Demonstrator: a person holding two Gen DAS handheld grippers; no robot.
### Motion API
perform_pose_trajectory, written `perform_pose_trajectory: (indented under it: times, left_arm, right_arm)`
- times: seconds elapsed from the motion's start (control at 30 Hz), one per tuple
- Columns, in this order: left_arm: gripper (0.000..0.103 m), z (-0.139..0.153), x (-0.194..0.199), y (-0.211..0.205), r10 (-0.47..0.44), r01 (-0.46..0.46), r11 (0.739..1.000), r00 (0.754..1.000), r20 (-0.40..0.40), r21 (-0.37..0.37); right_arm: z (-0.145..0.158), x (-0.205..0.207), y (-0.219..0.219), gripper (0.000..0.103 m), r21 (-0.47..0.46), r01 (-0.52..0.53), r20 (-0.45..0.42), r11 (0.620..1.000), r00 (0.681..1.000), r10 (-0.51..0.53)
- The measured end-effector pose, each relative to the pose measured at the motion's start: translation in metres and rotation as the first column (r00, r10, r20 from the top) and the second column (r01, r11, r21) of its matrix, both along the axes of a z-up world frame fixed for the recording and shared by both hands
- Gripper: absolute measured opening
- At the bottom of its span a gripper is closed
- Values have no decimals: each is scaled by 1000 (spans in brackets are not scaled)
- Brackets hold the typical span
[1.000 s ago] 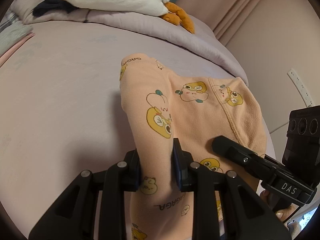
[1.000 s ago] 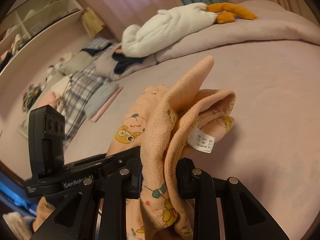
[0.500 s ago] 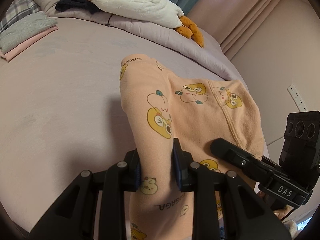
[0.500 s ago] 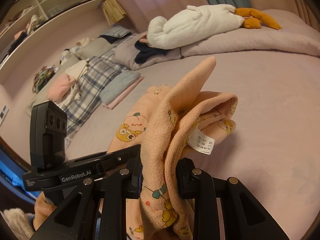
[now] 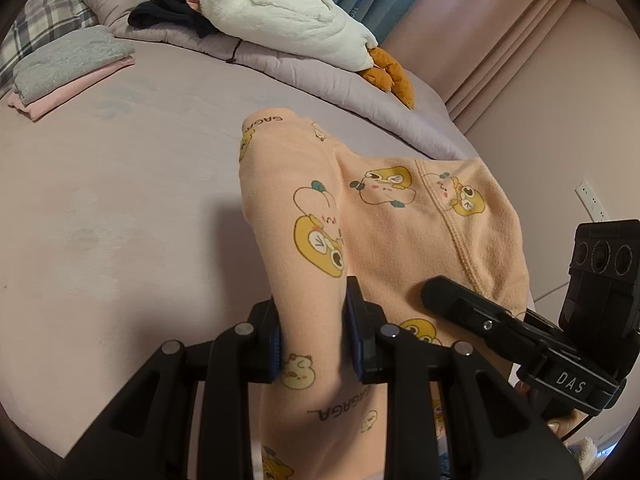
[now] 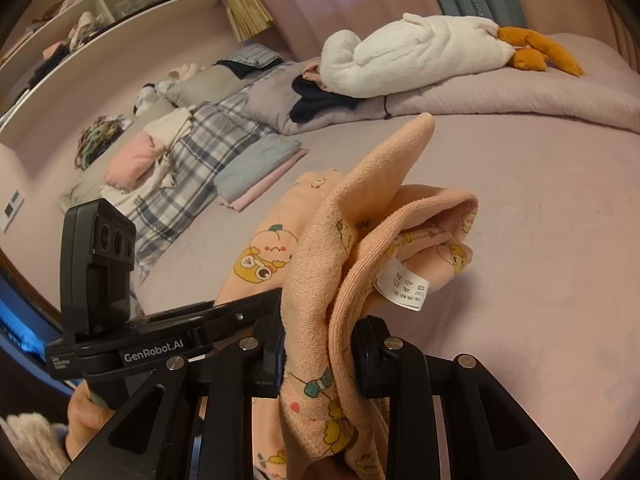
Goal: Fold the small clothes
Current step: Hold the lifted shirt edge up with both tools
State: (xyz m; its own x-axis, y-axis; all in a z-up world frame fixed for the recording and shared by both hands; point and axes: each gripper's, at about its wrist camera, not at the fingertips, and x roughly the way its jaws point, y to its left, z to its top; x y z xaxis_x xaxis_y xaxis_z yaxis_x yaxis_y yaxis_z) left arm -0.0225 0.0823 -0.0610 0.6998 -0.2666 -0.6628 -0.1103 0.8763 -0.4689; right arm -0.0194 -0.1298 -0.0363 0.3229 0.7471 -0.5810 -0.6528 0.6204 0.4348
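The peach garment (image 5: 400, 232), printed with yellow cartoon figures, hangs bunched above the bed (image 5: 120, 200). Left gripper (image 5: 314, 340) at 6 o'clock and right gripper (image 6: 318, 354) both clamp its fabric between narrow jaws.

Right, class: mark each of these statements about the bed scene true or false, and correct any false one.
1. Both sets of jaws are clamped on the peach printed garment. True: the left gripper and the right gripper each pinch its fabric.
2. The white care label shows in the right wrist view. True.
3. The white plush goose lies on the floor. False: it lies on the rolled lilac duvet at the far side of the bed.
4. The garment lies flat and fully folded. False: it is lifted and bunched between the grippers.
5. A grey folded cloth sits on top of a pink one. True.
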Motion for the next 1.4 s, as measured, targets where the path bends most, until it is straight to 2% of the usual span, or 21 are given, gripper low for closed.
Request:
perform_pose_trajectory:
  times: [0.7, 1.4]
  left_arm:
    - [26, 0, -20, 19, 48, -48, 999, 999, 6, -4]
    - [26, -5, -22, 34, 78, -79, 997, 997, -16, -18]
  right_arm:
    - [1, -3, 30, 28, -34, -51, 18, 998, 998, 52]
    - [-2, 0, 55, 28, -69, -81, 10, 994, 997, 82]
